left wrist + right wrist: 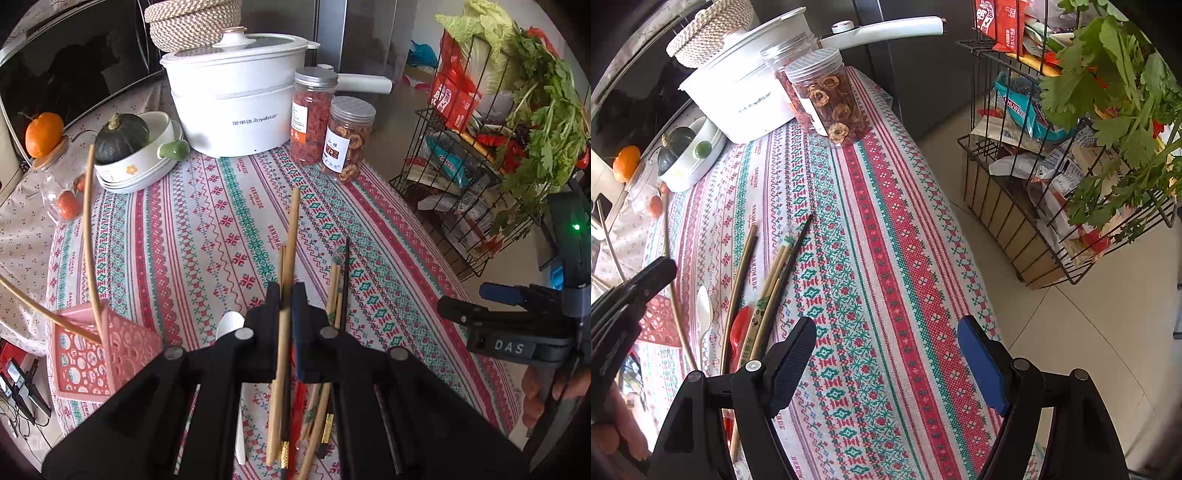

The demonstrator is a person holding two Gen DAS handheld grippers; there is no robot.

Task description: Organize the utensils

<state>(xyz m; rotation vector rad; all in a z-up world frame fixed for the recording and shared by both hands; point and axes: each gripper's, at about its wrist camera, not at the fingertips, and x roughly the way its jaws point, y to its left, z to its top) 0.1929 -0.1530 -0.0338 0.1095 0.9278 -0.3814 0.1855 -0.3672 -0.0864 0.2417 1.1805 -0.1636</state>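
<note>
My left gripper (286, 306) is clamped on one bamboo chopstick (286, 280), pinched mid-shaft between the fingers and lifted off the pile (764, 291) near the counter's left edge. Keep it steady toward the pink basket (92, 354). My right gripper (886, 354) hangs wide, empty.

A table under a striped red-and-green patterned tablecloth (886, 229) carries a white cooker pot (236, 107), 2 lidded jars (347, 138), stacked bowls (140, 170), a pink basket (99, 354), loose chopsticks (775, 273), a white spoon (703, 310) and what may be a red spoon (738, 328).
</note>
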